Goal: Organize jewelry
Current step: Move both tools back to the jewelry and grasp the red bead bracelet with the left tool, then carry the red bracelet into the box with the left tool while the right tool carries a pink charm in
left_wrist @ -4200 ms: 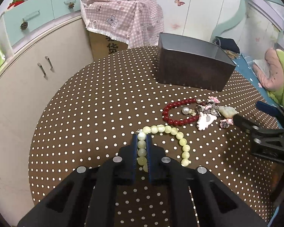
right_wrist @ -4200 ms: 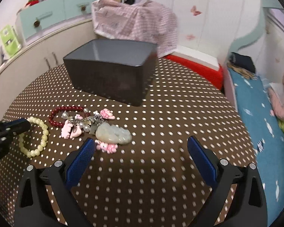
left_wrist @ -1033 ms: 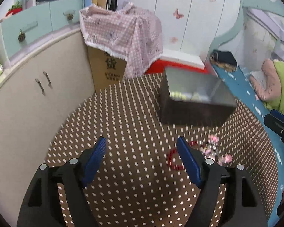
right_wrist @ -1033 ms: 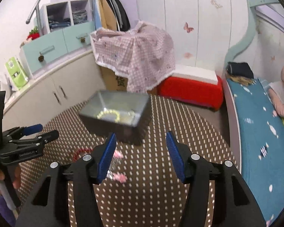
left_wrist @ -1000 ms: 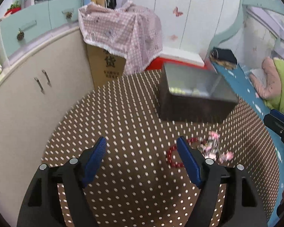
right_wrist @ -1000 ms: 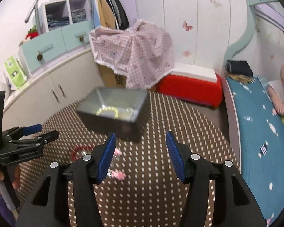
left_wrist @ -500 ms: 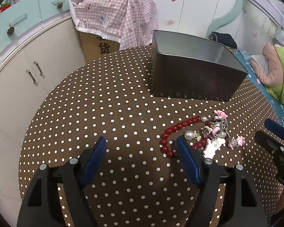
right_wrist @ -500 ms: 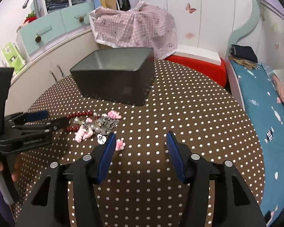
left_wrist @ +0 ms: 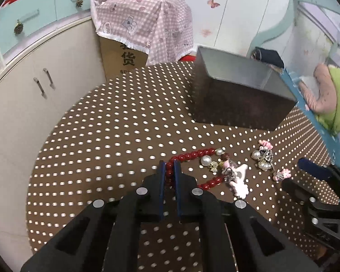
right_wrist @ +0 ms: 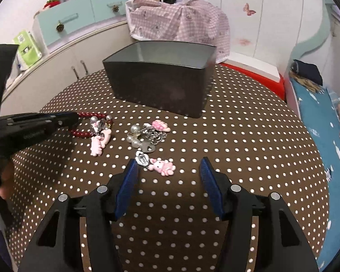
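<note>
My left gripper [left_wrist: 169, 166] is low over the brown dotted table [left_wrist: 113, 136], its jaws closing onto a red bead bracelet [left_wrist: 192, 154], with beads pinched between the blue pads. The right wrist view shows this gripper [right_wrist: 72, 115] at the left, on the bracelet [right_wrist: 91, 115]. A pink foot charm [right_wrist: 97, 145] hangs on the bracelet. My right gripper [right_wrist: 168, 162] hovers with its jaws opening and nothing gripped. A pink bunny charm [right_wrist: 163, 167] with a silver clip lies just past its left finger. A pearl and chain cluster [right_wrist: 145, 136] lies beyond it. The dark tin box [right_wrist: 161, 83] stands behind.
Cream cabinets [left_wrist: 34, 95] curve round the table's left. A cardboard box under a pink checked cloth [left_wrist: 142, 27] stands behind the table. A blue-covered bed [right_wrist: 324, 124] runs along the right edge. A hand [right_wrist: 4, 176] holds the left gripper's handle.
My left jaws went from wide open to shut on the red bracelet. Both grippers sank closer to the table, and the right one now sits nearer the charms.
</note>
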A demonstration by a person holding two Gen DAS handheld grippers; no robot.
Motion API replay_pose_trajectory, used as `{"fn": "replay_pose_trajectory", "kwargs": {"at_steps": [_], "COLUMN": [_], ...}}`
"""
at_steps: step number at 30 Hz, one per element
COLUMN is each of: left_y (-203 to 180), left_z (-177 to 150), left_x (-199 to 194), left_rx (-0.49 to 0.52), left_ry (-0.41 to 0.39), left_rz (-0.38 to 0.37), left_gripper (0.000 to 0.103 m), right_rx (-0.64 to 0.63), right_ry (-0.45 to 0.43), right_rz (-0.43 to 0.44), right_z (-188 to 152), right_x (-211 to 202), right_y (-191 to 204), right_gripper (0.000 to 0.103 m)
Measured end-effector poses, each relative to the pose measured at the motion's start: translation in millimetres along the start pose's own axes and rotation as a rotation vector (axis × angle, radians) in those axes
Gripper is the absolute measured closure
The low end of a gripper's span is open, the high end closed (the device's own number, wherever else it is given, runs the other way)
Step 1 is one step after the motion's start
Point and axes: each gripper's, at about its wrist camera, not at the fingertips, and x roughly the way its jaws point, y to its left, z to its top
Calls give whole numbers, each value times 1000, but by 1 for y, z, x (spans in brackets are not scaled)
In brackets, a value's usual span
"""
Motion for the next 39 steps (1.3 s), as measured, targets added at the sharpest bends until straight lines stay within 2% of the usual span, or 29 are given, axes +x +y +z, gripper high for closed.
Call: {"fn": "replay_pose_trajectory", "kwargs": {"at_steps": [9,11,15,18,24,29,30,34,39], "left_y": [9,7,9,15,28,30,30,27,18], "left_z": [7,7,6,1,-4,-5,-5,-2,7], "left_x": [-44,-51,-62,-67,-69,-68,-68,-73,-86], "left_rx": [-20,-18,-21,-29,-49,-47,-45,-37,-16], "left_ry": [-81,-98,-116,-116,-106,-103,-103,-112,-141], "left_rz": [-102,-104,-95,-78,-64,-77,-80,-91,-129], "left_gripper": [97,97,97,97,97,97,97,97,97], "right_rx": [-25,-39,-85,-93,-107,-120,-124,-129,-121], "right_ry": [-15,-28,-18,1,47,49,49,41,3], "right_rz": [-1,44,79,121,131,118,112,113,129], "right_z": [4,9,16,19,20,24,25,24,25], "right_x": [-7,-12,-5,8,31,37,37,33,8], "right_y": [18,30,53,66,80,82,82,78,68], "right_gripper": [47,47,48,56,65,79,86,86,86]}}
